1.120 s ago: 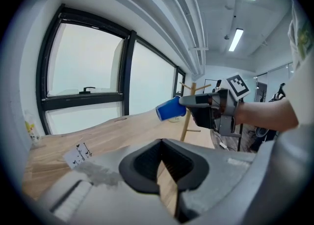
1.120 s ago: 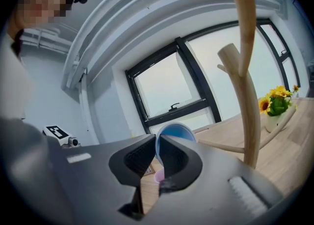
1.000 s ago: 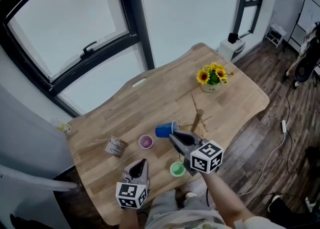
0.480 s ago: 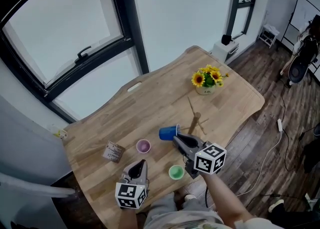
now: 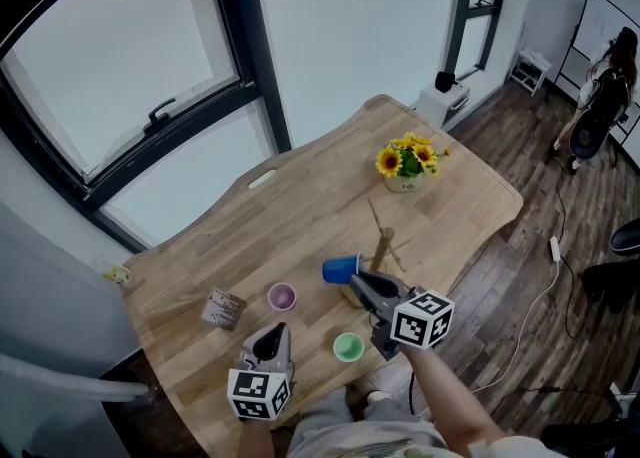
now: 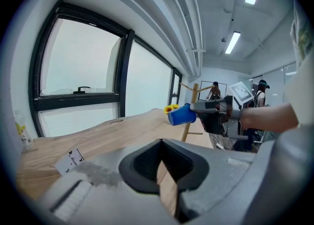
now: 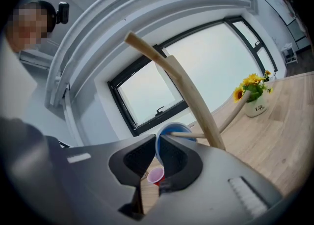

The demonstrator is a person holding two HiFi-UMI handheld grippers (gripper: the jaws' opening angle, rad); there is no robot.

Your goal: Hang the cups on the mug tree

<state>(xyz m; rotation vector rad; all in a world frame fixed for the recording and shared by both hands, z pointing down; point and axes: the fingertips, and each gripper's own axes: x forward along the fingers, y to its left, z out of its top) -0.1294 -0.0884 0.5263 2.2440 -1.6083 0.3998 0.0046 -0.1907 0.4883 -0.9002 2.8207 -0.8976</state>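
Nearer the mug tree (image 5: pixel 384 246) than a second ago, the right tongs (image 5: pixel 352 276) are pinched narrow on the rim of the blue cup (image 5: pixel 341 269), one tip inside the mouth and one outside. The cup lies on its side in the air, just beside the tree's trunk. In the right gripper view one thin peg crosses the cup's mouth; whether it is already inside I cannot tell.

The cup looks like light, thin plastic, smooth and a little bendy, with no handle in view. The rim is probably the sound place to grip, gently, since a hard squeeze could buckle the wall.

The left tongs (image 5: pixel 272 334) sit tips together with nothing in them, well apart from the tree. A pink cup (image 5: pixel 282 297) and a green cup (image 5: pixel 348 347) stand on the surface (image 5: pixel 320 186) on the near side of the tree.
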